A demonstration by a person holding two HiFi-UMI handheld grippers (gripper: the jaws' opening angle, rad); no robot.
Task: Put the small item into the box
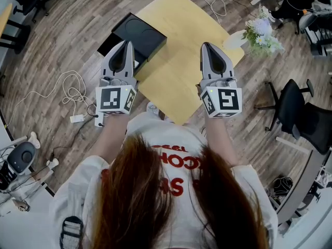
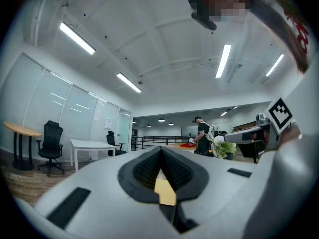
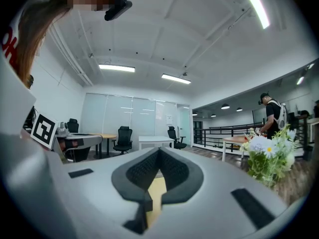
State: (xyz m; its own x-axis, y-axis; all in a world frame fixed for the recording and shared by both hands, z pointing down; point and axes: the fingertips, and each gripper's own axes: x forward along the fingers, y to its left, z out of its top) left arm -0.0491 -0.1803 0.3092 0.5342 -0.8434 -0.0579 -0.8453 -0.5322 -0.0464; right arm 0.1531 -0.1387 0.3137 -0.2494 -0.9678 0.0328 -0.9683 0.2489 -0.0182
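A black box [image 1: 141, 34] sits at the left corner of the yellow table [image 1: 184, 30], with a second black part [image 1: 106, 46] beside it at the table's edge. My left gripper [image 1: 127, 43] hovers over the box's near side, jaws shut and empty. To the right, my right gripper [image 1: 207, 45] hangs above the table's near right edge, also shut with nothing held. Both gripper views look level across the room, showing closed jaws [image 2: 160, 149] [image 3: 158, 150] and a sliver of yellow table between them. No small item shows in any view.
A white vase of flowers [image 1: 261, 32] stands off the table's right corner. A black office chair [image 1: 301, 113] is at the right. Cables [image 1: 72, 93] lie on the wood floor at the left. Another person [image 2: 203, 137] stands far across the room.
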